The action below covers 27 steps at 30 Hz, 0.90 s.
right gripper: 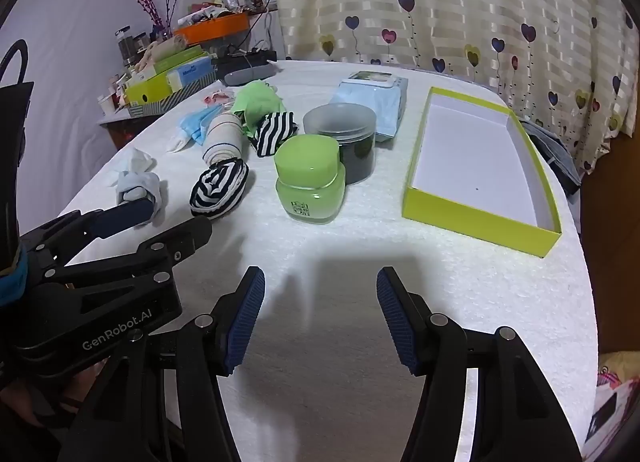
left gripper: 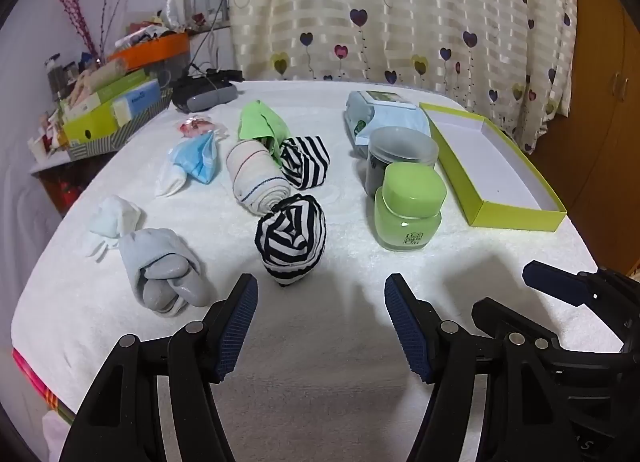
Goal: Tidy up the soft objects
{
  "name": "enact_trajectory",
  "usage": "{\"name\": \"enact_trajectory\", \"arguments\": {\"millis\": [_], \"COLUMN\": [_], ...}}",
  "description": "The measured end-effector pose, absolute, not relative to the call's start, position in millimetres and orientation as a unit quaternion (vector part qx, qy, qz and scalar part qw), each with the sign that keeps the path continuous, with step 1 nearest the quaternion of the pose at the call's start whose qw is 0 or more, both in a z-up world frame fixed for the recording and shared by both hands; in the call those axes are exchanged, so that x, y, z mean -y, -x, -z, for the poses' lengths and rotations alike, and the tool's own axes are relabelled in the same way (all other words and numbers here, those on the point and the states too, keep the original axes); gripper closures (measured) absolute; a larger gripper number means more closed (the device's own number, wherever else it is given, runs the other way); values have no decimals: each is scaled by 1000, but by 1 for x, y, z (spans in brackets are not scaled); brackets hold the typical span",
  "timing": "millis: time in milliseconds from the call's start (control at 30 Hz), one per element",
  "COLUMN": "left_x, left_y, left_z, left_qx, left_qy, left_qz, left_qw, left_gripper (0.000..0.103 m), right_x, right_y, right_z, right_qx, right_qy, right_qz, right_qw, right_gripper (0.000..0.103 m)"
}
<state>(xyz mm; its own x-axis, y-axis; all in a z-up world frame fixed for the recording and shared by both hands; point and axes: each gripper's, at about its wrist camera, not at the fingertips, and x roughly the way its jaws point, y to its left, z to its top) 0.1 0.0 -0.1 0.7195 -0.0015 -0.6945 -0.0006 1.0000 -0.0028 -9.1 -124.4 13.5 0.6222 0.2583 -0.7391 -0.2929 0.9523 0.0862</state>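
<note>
Grippers are hovering empty: left gripper gaping just short of the striped sock ball, right gripper gaping too, green box waiting ahead-right to receive it.

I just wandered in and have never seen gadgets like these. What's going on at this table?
A person holds a clamp-like tool in each hand, about to sort soft things. Both the left gripper and the right gripper are open and hold nothing, poised above the white tablecloth. Rolled socks lie ahead untouched, including a striped sock ball and a grey sock bundle. A green jar stands nearby, and the yellow-green box is empty.
</note>
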Motion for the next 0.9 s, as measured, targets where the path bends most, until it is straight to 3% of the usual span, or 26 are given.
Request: {"name": "enact_trajectory", "arguments": {"millis": [900], "left_x": [-4], "left_y": [-1], "left_z": [4], "left_qx": [-376], "left_qy": [2], "left_qz": [-1], "left_qw": [927], "left_gripper": [36], "right_x": [121], "right_y": [8], "right_z": [-15], "right_qx": [-405], "right_qy": [22], "right_qz": [-154], "right_qw": [901], "right_gripper": [44]}}
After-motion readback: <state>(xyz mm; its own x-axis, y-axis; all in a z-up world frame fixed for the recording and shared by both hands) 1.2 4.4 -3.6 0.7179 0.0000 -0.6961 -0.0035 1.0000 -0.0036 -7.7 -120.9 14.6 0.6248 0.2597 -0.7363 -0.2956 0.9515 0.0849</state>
